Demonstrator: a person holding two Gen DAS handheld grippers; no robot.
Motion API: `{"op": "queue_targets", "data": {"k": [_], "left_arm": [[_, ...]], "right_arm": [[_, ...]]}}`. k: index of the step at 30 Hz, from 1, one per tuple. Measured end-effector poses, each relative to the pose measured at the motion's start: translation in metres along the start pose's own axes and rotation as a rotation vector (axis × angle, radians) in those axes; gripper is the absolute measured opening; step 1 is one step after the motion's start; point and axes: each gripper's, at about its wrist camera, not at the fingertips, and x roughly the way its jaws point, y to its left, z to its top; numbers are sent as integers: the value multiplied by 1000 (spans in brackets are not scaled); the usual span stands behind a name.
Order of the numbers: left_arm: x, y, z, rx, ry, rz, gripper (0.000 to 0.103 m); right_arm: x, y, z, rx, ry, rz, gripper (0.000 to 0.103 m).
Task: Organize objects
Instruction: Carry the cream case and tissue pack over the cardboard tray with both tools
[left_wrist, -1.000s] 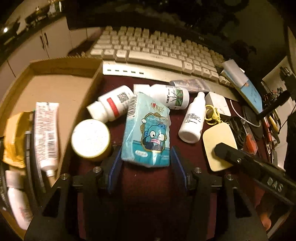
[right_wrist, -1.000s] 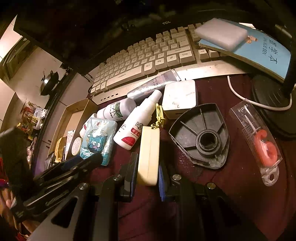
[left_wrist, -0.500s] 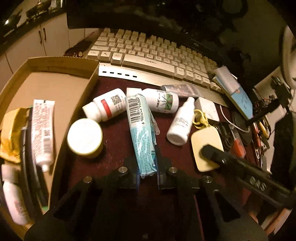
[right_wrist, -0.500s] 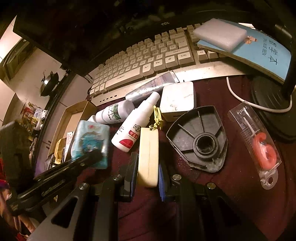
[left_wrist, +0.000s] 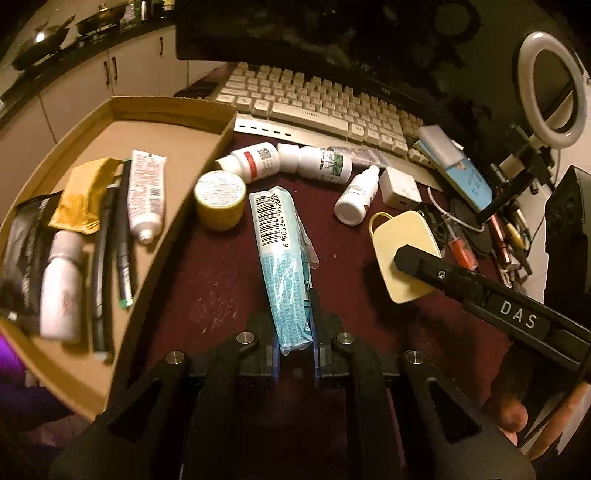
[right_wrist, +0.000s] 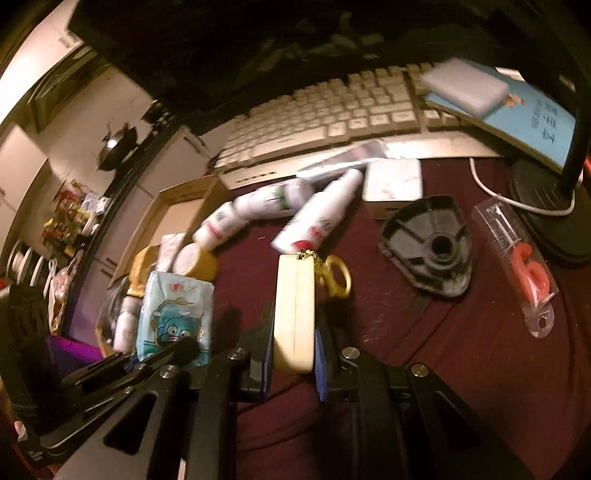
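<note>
The left hand-held gripper (left_wrist: 294, 347) was clamped on the teal tissue pack (left_wrist: 282, 266), held edge-on with its barcode up and lifted above the maroon worktop (left_wrist: 207, 295), just beside the cardboard tray (left_wrist: 166, 110). The right hand-held gripper (right_wrist: 293, 363) pinched the cream keychain case (right_wrist: 294, 310) by its narrow sides, the gold clasp (right_wrist: 334, 275) dangling at its far end — that case, too, appeared to be off the surface.

The tray already held a white tube (left_wrist: 145, 195), a yellow pouch (left_wrist: 83, 197), a small white bottle (left_wrist: 61, 291) and some dark pens (left_wrist: 110, 254), so part of the sorting looked done. Much remained loose near the keyboard (left_wrist: 317, 107): a yellow-rimmed jar (left_wrist: 220, 199), two white pill bottles (left_wrist: 251, 164), a dropper bottle (left_wrist: 356, 197), a white charger block (left_wrist: 399, 186), a black plastic part (right_wrist: 428, 247) and a packaged red candle (right_wrist: 521, 269). Judging by this, the job was perhaps a third along — with two items in hand, presumably bound for the tray.
</note>
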Motion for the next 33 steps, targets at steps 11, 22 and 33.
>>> {"op": "queue_targets", "data": {"k": [11,22,33], "left_arm": [[-73,31,-15,-84,-108,-29,11],[-112,69,-4,-137,-184,-31,11],[-97,109,39,-160,-173,-36,11]], "right_arm": [[-32,63,-15,-103,-42,112,17],[-39,116,-15,-188,-59,174,17],[-9,144,13,-212,-42,180,17]]}}
